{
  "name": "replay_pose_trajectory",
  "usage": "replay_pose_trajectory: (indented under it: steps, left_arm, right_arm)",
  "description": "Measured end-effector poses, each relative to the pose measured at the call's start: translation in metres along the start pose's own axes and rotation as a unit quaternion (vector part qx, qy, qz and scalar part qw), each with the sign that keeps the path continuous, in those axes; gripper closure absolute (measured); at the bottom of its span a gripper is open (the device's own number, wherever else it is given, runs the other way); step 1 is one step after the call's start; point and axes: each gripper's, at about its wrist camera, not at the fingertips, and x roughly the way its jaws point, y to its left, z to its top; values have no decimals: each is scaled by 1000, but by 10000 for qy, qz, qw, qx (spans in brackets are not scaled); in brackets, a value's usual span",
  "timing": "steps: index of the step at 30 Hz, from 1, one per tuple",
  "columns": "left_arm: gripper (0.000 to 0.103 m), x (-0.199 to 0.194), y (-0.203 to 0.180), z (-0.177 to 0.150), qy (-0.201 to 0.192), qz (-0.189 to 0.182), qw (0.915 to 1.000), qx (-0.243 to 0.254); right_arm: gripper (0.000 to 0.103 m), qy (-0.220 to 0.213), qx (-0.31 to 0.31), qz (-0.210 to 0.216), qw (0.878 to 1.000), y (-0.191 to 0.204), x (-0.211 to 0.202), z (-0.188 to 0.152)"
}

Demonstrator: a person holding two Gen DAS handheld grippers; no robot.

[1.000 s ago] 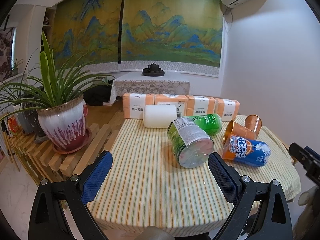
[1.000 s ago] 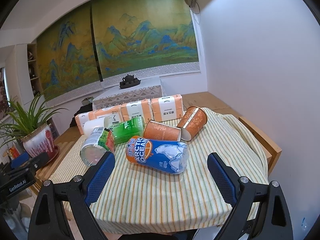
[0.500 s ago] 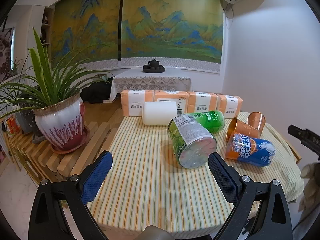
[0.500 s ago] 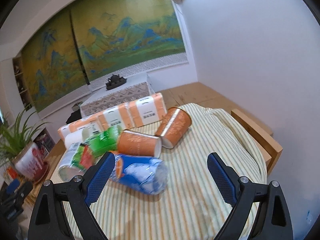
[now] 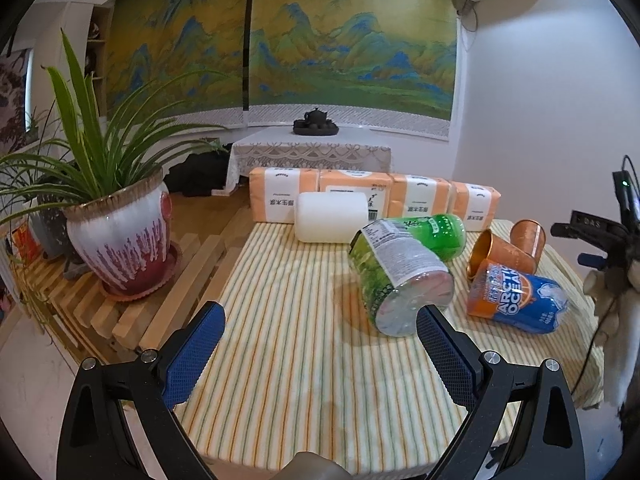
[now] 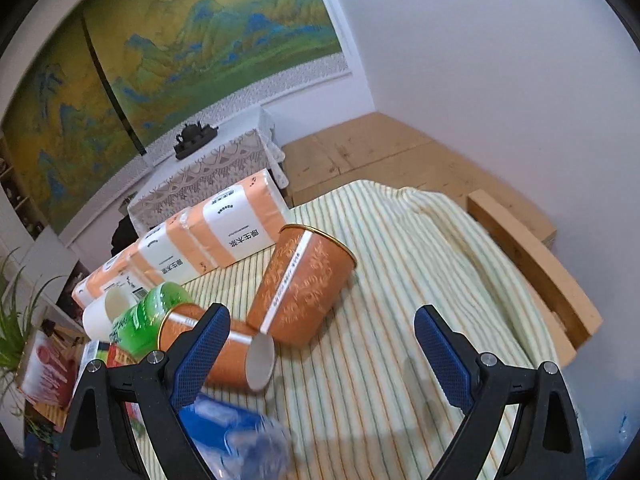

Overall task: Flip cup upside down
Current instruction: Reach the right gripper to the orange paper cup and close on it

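Two orange paper cups lie on their sides on the striped tablecloth. In the right wrist view the nearer cup [image 6: 306, 284] lies just ahead of my open, empty right gripper [image 6: 322, 344], its gold rim pointing away. The second cup [image 6: 224, 354] lies to its left, partly behind my left finger. In the left wrist view both cups [image 5: 496, 252] [image 5: 528, 236] lie at the far right. My left gripper [image 5: 320, 344] is open and empty above the table's near part.
A green bottle [image 5: 400, 276], a second green bottle [image 5: 436, 232], a blue Arctic Ocean can [image 5: 516, 300], a white roll [image 5: 332, 216] and orange tissue packs [image 5: 360, 192] crowd the table. A potted plant [image 5: 120, 240] stands left. A wooden frame [image 6: 532, 256] edges the right.
My right gripper has moved forward and to the right, closing on the orange cups, which now fill the middle of its view. My left gripper has barely moved.
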Motion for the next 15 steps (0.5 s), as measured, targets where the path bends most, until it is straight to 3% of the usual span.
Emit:
replay_pose_trajectory:
  steps: [12,15]
  left_arm:
    - [5,16,13,-2,113,119,9998,-101]
    - [5,18,13,-2,133,135,9998,-100]
  right_arm:
    - [16,935,327,120,9950,3,60,18]
    - [24,1057,368,173,9936,6,68,17]
